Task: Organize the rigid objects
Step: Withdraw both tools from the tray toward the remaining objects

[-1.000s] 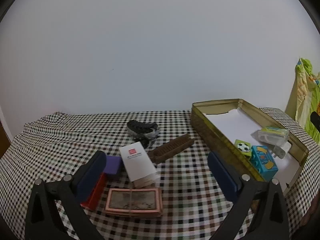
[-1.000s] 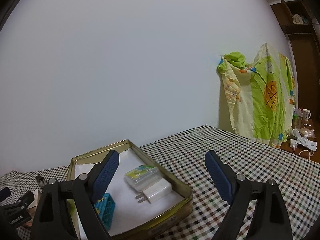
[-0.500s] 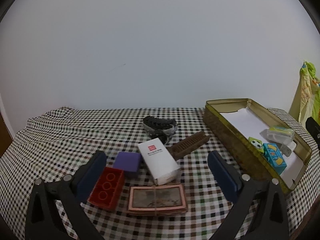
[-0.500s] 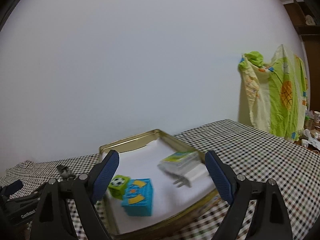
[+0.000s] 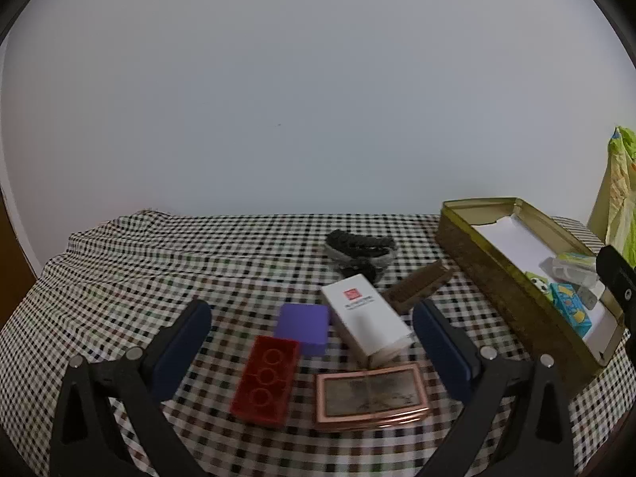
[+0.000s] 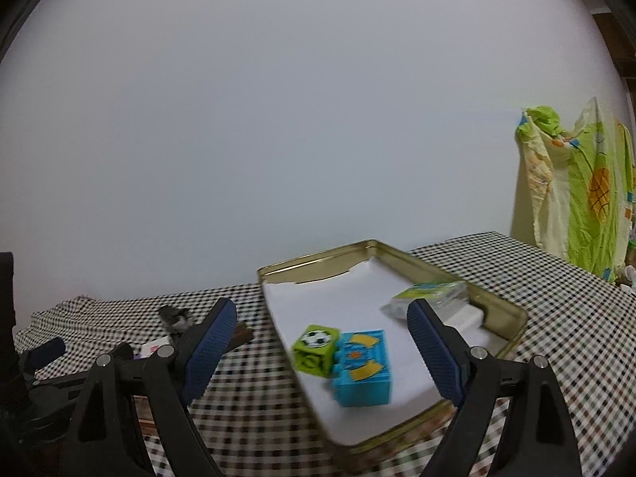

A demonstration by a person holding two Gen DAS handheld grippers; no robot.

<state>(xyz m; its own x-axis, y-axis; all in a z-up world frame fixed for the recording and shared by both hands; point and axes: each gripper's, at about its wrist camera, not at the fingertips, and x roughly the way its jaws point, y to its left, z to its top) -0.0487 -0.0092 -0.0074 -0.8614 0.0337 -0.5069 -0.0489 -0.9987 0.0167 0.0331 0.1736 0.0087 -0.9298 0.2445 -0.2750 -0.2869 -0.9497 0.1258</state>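
The white box [image 5: 363,322] is showing a red square logo, its text too small to read. The left gripper [image 5: 312,336] and the right gripper [image 6: 322,338] are both standing wide open, holding nothing.

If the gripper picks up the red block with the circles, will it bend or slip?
Probably no bending: the red block looks like hard moulded plastic with straight edges. It lies flat on the checked cloth, so it shouldn't roll or tip. Its shiny sides might slip a little, and it is likely light for its size.
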